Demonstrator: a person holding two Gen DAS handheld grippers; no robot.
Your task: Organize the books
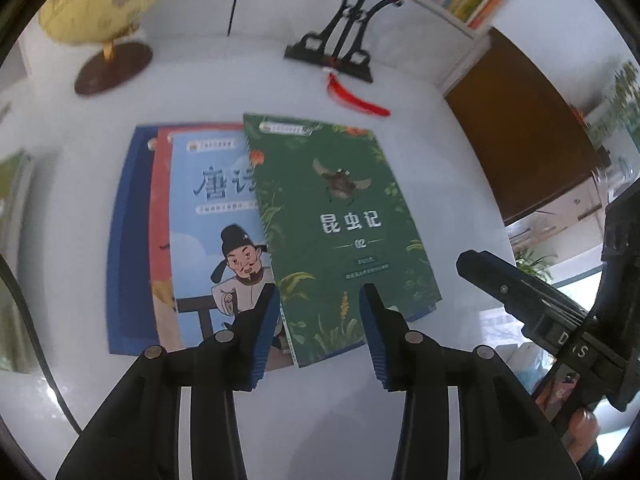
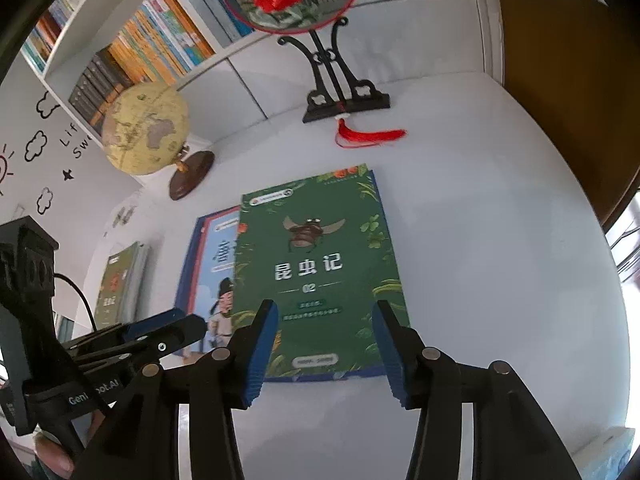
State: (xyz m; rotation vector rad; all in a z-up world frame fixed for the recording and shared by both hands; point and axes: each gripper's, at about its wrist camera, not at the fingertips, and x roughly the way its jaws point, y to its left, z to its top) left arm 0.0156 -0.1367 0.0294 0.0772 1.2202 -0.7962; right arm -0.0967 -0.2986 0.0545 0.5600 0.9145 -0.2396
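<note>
A: Green book (image 1: 340,216) sits mid-frame on the white table (image 1: 460,168), tilted across a light-blue book (image 1: 208,216); red and dark-blue covers peek out at that one's left edge, titles hidden.

B: Left gripper (image 1: 318,312) hovers at the stack's near edge, jaws spread, nothing pinched; contact with the cover, I cannot tell.

A: Right gripper (image 2: 326,328) too; jaws apart over the green cover's lower part, empty between.

B: Globe (image 2: 146,128) upper left; fan stand (image 2: 344,100) top centre, its fan cut off; small print on the cover is too blurred to read.
</note>
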